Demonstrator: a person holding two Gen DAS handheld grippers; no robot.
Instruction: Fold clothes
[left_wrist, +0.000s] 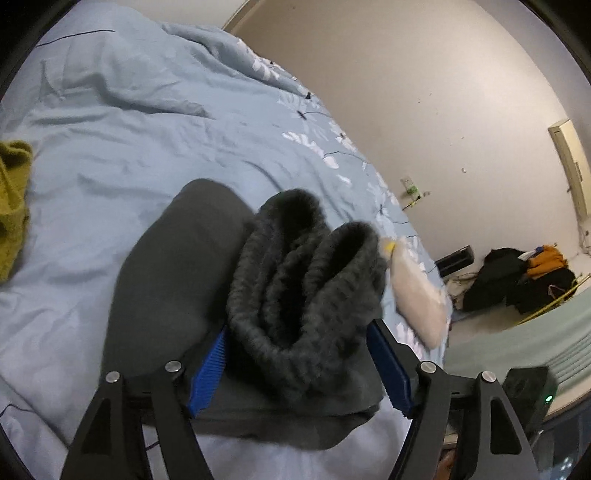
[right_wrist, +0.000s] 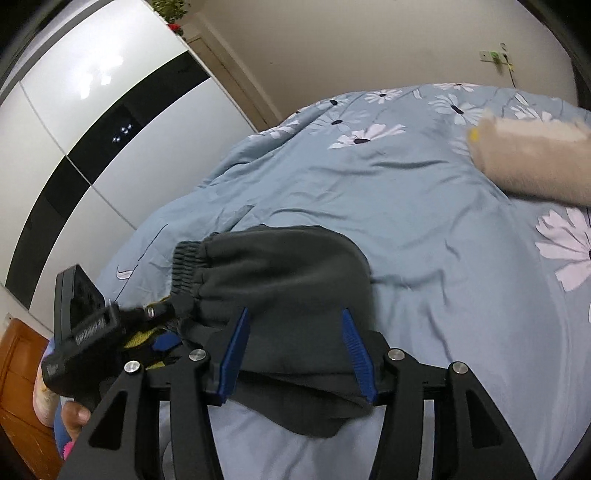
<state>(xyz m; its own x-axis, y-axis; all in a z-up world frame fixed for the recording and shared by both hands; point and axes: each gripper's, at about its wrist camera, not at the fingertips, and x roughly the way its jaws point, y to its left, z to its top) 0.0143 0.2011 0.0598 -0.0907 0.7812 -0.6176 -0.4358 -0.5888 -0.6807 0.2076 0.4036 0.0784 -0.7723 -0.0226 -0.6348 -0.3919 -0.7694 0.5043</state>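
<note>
Dark grey sweatpants (left_wrist: 159, 280) lie folded on the blue bed cover (left_wrist: 110, 147). In the left wrist view their ribbed elastic waistband (left_wrist: 303, 273) is bunched between my left gripper's (left_wrist: 299, 369) blue pads (left_wrist: 208, 373), which stand wide apart on either side of it. In the right wrist view the same pants (right_wrist: 288, 273) lie between my right gripper's (right_wrist: 295, 358) blue pads (right_wrist: 234, 354), also wide apart and not pinching. The waistband (right_wrist: 188, 266) shows at the left there, next to the other gripper's body (right_wrist: 85, 332).
A cream fluffy garment (left_wrist: 417, 295) lies at the bed's right edge, also in the right wrist view (right_wrist: 535, 158). An olive-yellow knit (left_wrist: 11, 206) lies at the left. Clothes are piled on the floor (left_wrist: 517, 277). A black-and-white wardrobe (right_wrist: 74, 147) stands beside the bed.
</note>
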